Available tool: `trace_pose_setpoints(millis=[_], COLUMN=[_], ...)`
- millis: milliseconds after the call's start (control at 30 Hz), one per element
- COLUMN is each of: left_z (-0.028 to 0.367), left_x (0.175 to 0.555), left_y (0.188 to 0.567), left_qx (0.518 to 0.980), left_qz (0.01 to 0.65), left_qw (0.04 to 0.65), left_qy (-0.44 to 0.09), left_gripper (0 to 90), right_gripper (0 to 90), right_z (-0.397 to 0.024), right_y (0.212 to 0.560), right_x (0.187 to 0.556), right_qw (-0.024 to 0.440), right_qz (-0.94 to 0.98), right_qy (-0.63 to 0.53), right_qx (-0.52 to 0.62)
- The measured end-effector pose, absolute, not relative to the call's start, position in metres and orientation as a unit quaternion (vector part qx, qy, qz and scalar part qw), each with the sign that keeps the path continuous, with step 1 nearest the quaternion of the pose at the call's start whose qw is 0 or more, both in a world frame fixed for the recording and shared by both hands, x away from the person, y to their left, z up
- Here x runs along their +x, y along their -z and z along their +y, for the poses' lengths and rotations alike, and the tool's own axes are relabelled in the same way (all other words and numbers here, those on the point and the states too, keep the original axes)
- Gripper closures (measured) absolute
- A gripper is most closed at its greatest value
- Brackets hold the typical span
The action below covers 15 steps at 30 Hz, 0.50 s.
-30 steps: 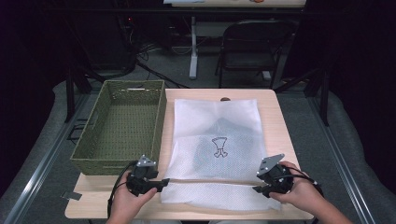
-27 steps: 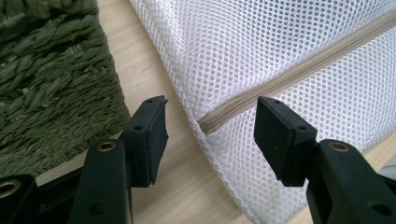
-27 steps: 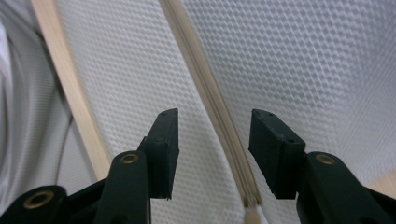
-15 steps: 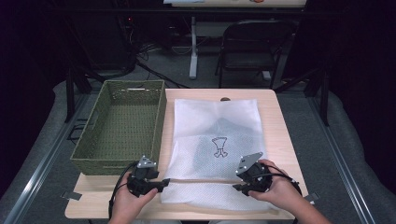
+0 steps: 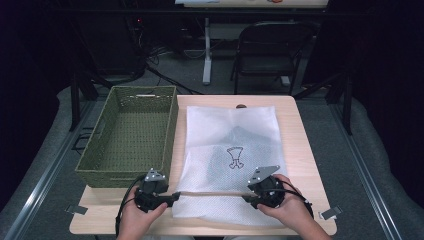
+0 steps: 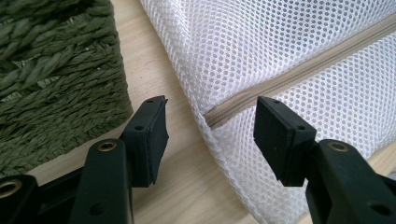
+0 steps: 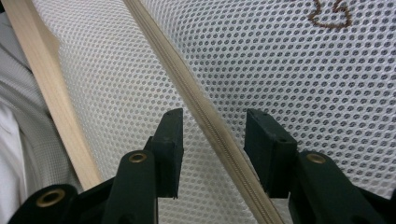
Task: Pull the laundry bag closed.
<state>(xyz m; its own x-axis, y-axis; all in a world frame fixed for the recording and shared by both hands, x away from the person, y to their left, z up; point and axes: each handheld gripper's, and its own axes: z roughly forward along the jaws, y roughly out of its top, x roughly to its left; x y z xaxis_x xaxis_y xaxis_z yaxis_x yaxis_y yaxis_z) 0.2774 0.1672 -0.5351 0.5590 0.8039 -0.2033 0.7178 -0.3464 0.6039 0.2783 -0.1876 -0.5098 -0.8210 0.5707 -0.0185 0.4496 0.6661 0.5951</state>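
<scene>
The white mesh bag [image 5: 232, 150] lay flat on the pale wooden surface [image 5: 300, 145], just beside a woven green basket [image 5: 131, 131]. Its honeycomb netting had a tan zipper [image 5: 212, 193] running across the near end. The left hand-held gripper [image 6: 208, 122] sat released around the zipper's end. The right hand-held gripper [image 7: 212, 127] straddled the zipper, jaws just closing in but not yet pinching it.

The white bag [image 5: 231, 150] is open-weave mesh cloth with a beige fabric zipper [image 7: 219, 140]. The green basket [image 5: 131, 132] is rough woven fibre. The table [image 5: 295, 130] is smooth pale wood; the gripper pads [image 6: 156, 135] are matt black plastic.
</scene>
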Motion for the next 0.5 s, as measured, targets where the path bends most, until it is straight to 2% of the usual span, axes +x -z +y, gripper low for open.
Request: trace_pose_setpoints(millis=[500], left_z=[0.1705], left_x=[0.2749], left_y=[0.5369], left_qx=[0.814], left_qz=[0.467], left_qw=[0.337], left_qy=[-0.073], left_gripper=[44.5], right_gripper=[57.1], right_z=[-0.195], right_y=[0.5178], right_x=[0.2691], right_qw=[0.113], right_qz=[0.895], right_qy=[-0.314], right_qx=[0.296])
